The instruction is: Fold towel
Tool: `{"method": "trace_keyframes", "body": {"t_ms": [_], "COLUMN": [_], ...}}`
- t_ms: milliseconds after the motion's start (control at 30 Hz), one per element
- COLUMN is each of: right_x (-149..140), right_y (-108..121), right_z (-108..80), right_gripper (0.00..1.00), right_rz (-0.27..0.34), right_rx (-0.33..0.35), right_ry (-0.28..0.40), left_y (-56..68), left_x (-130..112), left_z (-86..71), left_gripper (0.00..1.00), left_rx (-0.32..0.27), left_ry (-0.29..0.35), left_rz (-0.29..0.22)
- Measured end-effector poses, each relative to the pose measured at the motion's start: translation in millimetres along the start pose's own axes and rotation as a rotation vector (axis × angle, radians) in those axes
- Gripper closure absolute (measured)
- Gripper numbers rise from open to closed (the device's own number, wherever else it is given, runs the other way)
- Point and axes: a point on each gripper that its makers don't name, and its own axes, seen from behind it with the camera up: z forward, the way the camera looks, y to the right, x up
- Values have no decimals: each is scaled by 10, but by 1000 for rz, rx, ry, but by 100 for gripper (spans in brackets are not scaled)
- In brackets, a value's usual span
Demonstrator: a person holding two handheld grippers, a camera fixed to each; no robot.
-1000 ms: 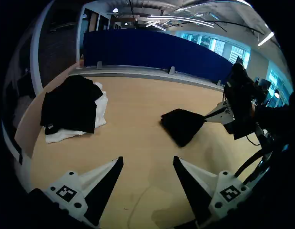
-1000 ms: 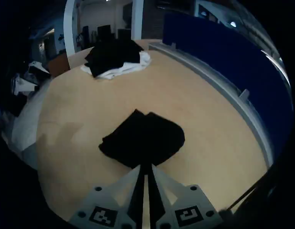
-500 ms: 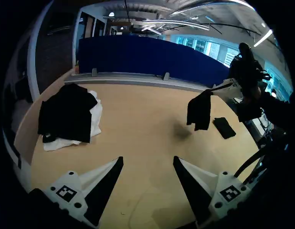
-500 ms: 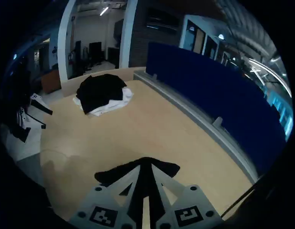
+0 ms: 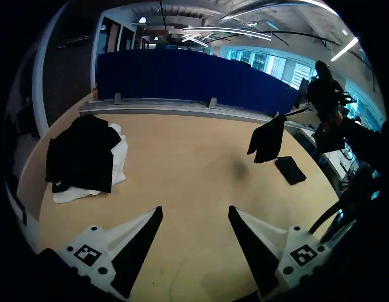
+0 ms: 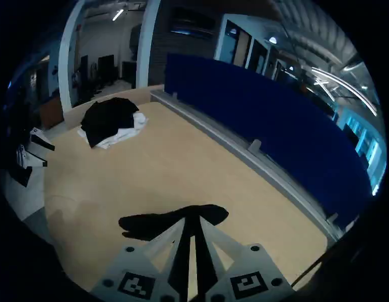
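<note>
A black towel [image 5: 266,142] hangs in the air over the right side of the wooden table [image 5: 179,151], pinched at its top by my right gripper [image 5: 291,114], which a person's hand holds. In the right gripper view the same towel [image 6: 164,222] drapes off the tips of my right gripper [image 6: 194,222], whose fingers are closed together on the cloth. My left gripper [image 5: 194,211] hovers low over the table's near edge, open, with nothing between its fingers. In the right gripper view the left gripper [image 6: 30,151] shows far off at the left.
A pile of black and white cloths [image 5: 83,156] lies at the table's left end, and the same pile [image 6: 111,121] shows in the right gripper view. A small folded black item [image 5: 290,170] rests on the table under the hanging towel. A blue partition [image 5: 194,80] runs along the far edge.
The right gripper has lifted the black towel off the table, and it now hangs in the air. A folded black item shows beneath. The left gripper stays open and low.
</note>
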Motion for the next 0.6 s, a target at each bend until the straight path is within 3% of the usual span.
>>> {"method": "trace_keyframes", "body": {"t_ms": [367, 600], "right_x": [-484, -687], "right_y": [806, 1101], "right_z": [-254, -258], "right_gripper": [95, 95], "right_rz": [41, 85], "right_rx": [-87, -115], "right_ry": [-79, -95], "left_y": [52, 121], "left_x": [-87, -82], "left_z": [8, 46], "left_gripper": [3, 3], "left_rx": [-1, -3], "left_ry": [-29, -38], "left_rz": [0, 7]}}
